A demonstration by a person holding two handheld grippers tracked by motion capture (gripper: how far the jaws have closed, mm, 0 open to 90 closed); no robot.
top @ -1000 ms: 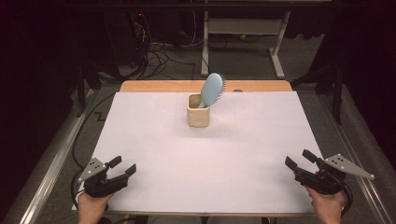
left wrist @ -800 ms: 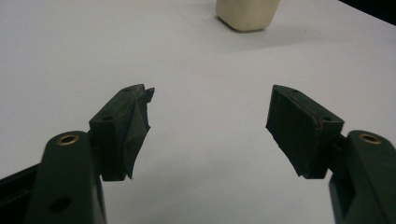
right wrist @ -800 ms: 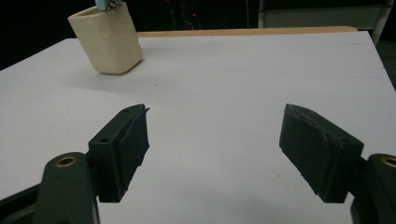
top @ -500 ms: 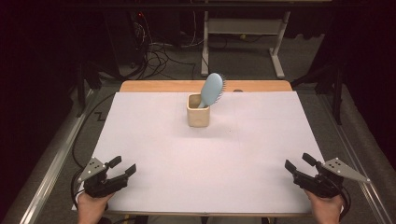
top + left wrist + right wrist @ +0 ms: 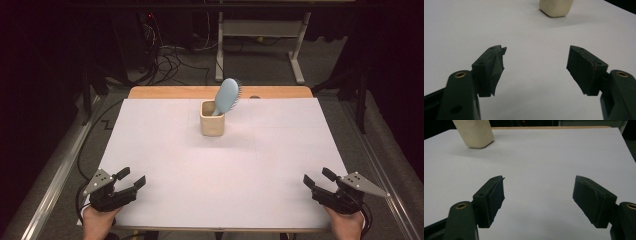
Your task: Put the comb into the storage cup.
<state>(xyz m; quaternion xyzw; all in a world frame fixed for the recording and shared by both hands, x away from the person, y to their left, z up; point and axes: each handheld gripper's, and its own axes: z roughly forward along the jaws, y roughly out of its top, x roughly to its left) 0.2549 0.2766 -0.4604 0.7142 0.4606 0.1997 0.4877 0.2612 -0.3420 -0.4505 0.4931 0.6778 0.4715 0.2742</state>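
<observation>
High view: the white worktop [image 5: 165,150] lies bare between its near corners and a cream cup [image 5: 212,118] standing near the far edge, just left of centre; a strip of wood [image 5: 165,92] runs along that far edge. The left gripper [image 5: 131,179] rests at the near left corner, the right gripper [image 5: 317,179] at the near right corner, each well apart from the cup, with open surface all around. Compared with the earlier pictures, the cup and its brush have not shifted and the left gripper keeps its place, while the right gripper sits slightly lower and nearer the edge. Both grippers stand wide with nothing between the jaws. A pale blue hairbrush [image 5: 227,96] stands handle-down in the cup, its oval head leaning to the right above the rim.
</observation>
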